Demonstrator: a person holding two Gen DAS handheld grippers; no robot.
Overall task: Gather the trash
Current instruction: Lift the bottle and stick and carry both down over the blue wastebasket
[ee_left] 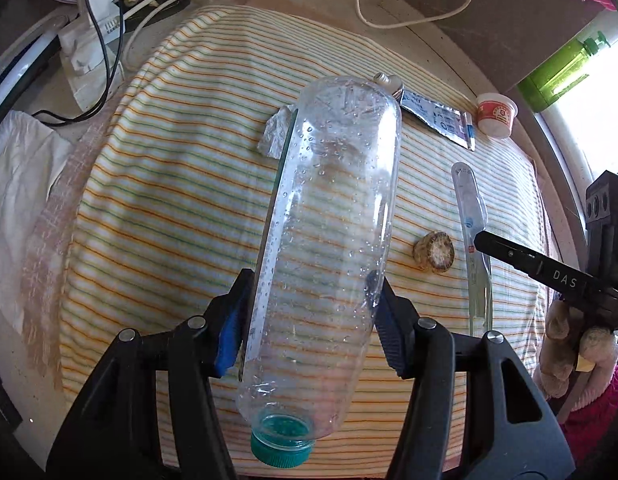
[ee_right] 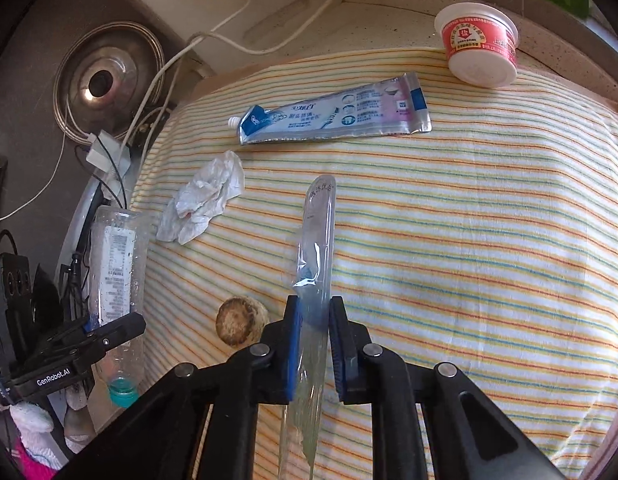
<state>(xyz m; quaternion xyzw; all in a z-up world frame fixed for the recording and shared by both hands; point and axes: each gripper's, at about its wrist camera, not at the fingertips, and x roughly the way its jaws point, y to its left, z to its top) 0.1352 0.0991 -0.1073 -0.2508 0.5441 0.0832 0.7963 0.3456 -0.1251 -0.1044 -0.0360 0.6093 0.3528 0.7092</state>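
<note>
Between left tongs (ee_left: 309,316), bottle (ee_left: 329,240) points cap-down.

The clear bottle (ee_left: 325,240) covers part of the crumpled tissue (ee_left: 275,136) and most of the toothpaste tube (ee_left: 437,114). The green pump bottle (ee_left: 561,72) is overexposed; the cup's (ee_right: 479,46) print is too small to read.

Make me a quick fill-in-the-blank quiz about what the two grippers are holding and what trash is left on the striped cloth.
1. The left gripper is shut on a clear plastic bottle with a ____ cap.
2. The right gripper grips a clear plastic ____.
3. The toothpaste tube lies between the crumpled tissue and the red-and-white ____.

Missing words: green; wrapper; cup
</note>
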